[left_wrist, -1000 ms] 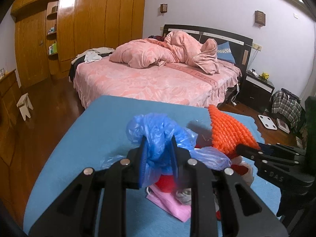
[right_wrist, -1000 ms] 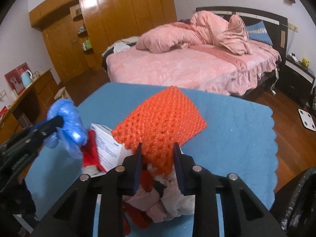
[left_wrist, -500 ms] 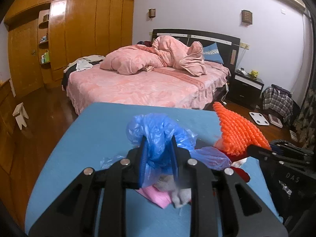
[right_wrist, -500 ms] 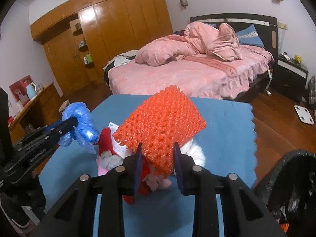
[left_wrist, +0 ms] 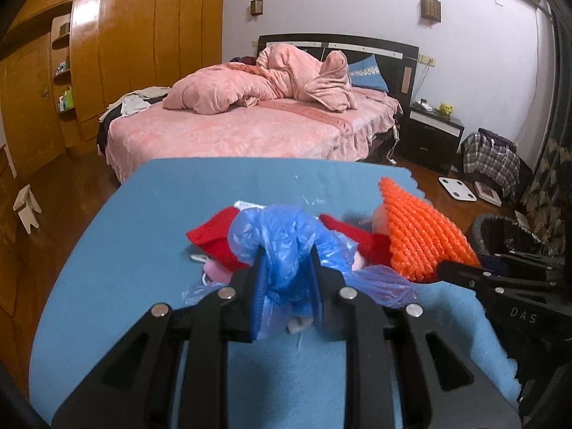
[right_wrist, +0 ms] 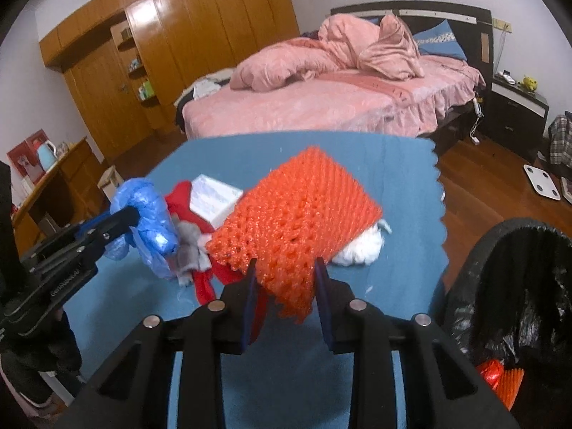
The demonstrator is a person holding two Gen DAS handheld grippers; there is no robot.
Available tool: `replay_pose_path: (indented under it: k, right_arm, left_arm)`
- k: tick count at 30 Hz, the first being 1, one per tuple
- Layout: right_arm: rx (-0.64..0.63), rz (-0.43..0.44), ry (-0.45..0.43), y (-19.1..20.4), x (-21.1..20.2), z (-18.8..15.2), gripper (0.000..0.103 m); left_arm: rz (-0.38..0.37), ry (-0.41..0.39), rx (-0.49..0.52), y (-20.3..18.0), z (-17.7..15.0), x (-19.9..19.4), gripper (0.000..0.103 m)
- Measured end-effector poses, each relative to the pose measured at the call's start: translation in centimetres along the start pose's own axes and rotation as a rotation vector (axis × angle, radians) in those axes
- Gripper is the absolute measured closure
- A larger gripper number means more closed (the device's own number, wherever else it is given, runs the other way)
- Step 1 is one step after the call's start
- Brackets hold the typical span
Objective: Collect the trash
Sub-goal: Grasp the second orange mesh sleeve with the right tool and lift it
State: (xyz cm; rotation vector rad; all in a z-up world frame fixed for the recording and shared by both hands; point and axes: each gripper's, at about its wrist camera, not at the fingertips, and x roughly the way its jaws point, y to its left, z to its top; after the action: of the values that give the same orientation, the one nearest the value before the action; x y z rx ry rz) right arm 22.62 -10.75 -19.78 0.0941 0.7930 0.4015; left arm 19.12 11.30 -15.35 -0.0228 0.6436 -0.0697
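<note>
Behind the blue table (left_wrist: pixel 143 214) a pink bed (left_wrist: pixel 250 132) fills the middle of both frames, with wooden wardrobes at upper left. My right gripper (right_wrist: pixel 286 279) pinches a piece of orange foam netting (right_wrist: pixel 300 218), which fans up and away from the fingers toward the frame's centre. My left gripper (left_wrist: pixel 286 271) is pressed together on a crumpled blue plastic bag (left_wrist: pixel 282 239).

What the coming move turns on, I judge, is the black-lined trash bin (right_wrist: pixel 518 286): in the right wrist view it sits at the lower right, just off the table's scalloped edge, on the right gripper's side. So the right hand is the nearer one, and the netting would go in first; the bag has to cross over the pile.

More trash lies on the table between the grippers: red cloth (right_wrist: pixel 182 200), a white box (right_wrist: pixel 214 200), a white wad (right_wrist: pixel 361 250) and something grey (right_wrist: pixel 189 246).

From the right wrist the bin's open mouth shows, with orange and red scraps at the bottom. From the left wrist only its dark rim shows at the right edge, behind the right gripper, but a pink scrap (left_wrist: pixel 214 270) under the red cloth appears there.
</note>
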Motion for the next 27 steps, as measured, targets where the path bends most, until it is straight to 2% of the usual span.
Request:
replay_pose_path:
  k: [4,6,9,13,19,20,22,25,26,27]
  right_arm:
    - [-0.01,-0.023,0.013,0.1,0.3,-0.5,0.051]
    - [-0.014,-0.043,-0.002,0.1,0.0,-0.4,0.033]
    - [-0.016,-0.051,-0.029,0.2,-0.4,0.1,0.022]
    - [-0.032,-0.068,-0.039,0.6,-0.1,0.9,0.014]
    - [-0.026,-0.084,0.001,0.6,2.3,1.7,0.014]
    - [-0.018,-0.085,0.018,0.4,2.8,1.7,0.016]
    - [-0.012,-0.066,0.058,0.0,3.7,1.4,0.03]
    - [-0.014,-0.042,0.078,-0.2,3.9,1.1,0.054]
    - [-0.013,-0.022,0.079,-0.3,3.8,0.9,0.065]
    - [-0.01,-0.011,0.077,-0.3,3.6,1.0,0.071]
  left_arm:
    - [0.012,0.015,-0.009,0.6,-0.6,0.4,0.082]
    - [0.015,0.017,-0.015,0.8,-0.7,0.4,0.082]
    - [0.02,0.015,-0.022,1.1,-0.6,0.3,0.082]
    - [0.022,0.007,-0.024,1.1,-0.2,0.1,0.082]
    - [0.024,0.004,-0.023,1.1,0.2,0.0,0.082]
    - [0.023,0.005,-0.024,1.1,0.2,0.1,0.082]
    - [0.022,0.006,-0.024,1.1,0.1,0.1,0.082]
    - [0.018,0.008,-0.02,1.0,0.0,0.0,0.082]
    - [0.016,0.008,-0.019,0.9,0.0,0.0,0.082]
    - [0.014,0.009,-0.017,0.9,0.0,0.0,0.082]
